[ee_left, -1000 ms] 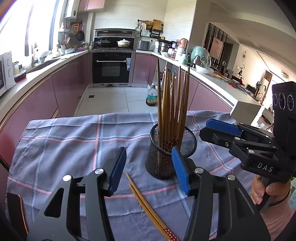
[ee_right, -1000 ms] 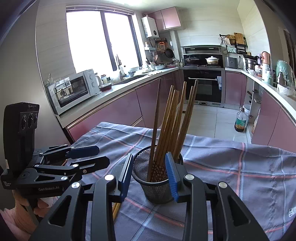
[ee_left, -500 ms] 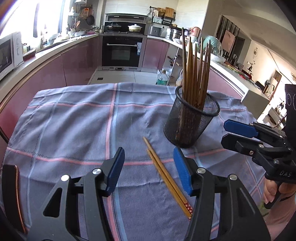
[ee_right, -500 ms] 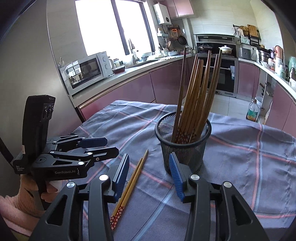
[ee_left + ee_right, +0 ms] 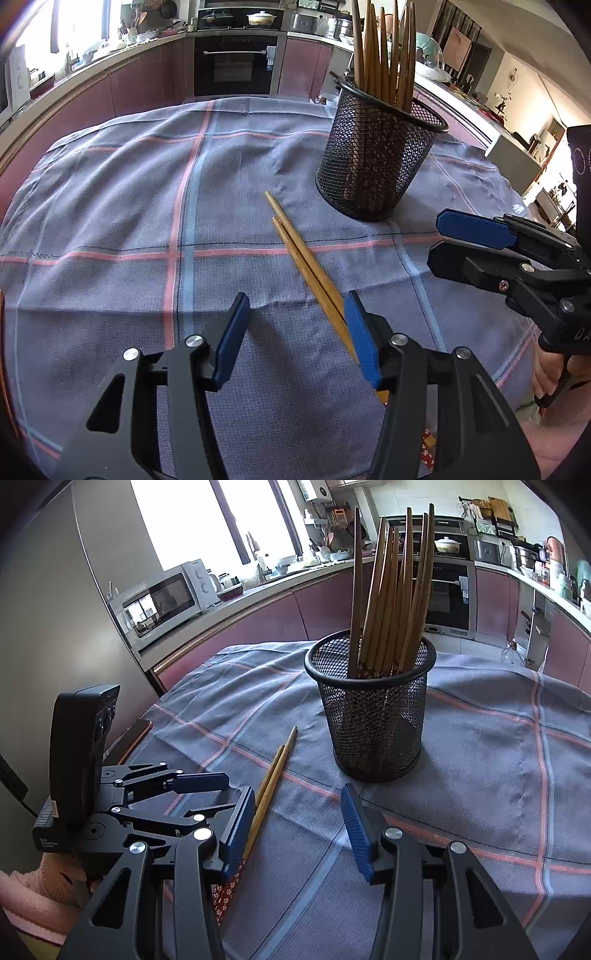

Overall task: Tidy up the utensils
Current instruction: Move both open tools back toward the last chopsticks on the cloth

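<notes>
We have brought both tools down toward the worktop since a second ago: the holder (image 5: 376, 147) that filled the middle of both views now stands further off, and the two loose chopsticks (image 5: 306, 266) on the cloth (image 5: 129, 203) lie right in front of us. The left tool (image 5: 295, 332) stands about half open and empty; the chopsticks run diagonally past its right pad (image 5: 362, 339), not between the pads. The right tool (image 5: 295, 823) is opening its jaws, wider than before, and nothing is between them either; in its view the chopsticks (image 5: 273, 775) pass beside its left pad (image 5: 238, 823). The holder (image 5: 373, 716) stays upright near the tips of the pair, already full of standing chopsticks. So we judge the approach nearly done and the pickup not begun: one tool must shift sideways to straddle the pair before closing.
</notes>
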The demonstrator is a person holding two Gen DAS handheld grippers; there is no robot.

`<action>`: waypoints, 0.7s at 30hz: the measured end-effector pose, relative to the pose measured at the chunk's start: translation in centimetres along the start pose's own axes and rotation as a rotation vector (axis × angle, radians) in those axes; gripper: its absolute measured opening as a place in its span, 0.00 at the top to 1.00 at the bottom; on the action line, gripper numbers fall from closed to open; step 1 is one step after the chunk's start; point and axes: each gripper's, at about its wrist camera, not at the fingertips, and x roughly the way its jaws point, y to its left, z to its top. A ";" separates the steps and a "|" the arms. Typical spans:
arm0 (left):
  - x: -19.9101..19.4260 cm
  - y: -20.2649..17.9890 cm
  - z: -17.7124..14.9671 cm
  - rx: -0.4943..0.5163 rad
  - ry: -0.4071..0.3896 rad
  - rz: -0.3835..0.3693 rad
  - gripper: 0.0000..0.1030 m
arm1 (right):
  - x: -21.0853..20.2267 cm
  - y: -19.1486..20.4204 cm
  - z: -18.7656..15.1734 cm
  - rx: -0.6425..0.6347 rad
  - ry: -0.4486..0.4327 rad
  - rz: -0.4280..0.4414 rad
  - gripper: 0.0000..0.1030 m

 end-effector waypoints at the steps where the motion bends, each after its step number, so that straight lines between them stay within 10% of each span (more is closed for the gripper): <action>1: 0.0 -0.1 -0.1 0.002 0.001 0.003 0.50 | 0.0 -0.1 -0.1 0.002 0.003 0.003 0.55; 21: -0.5 0.8 -0.5 0.030 0.011 -0.013 0.71 | 3.3 1.1 -0.5 -0.032 0.091 0.015 0.56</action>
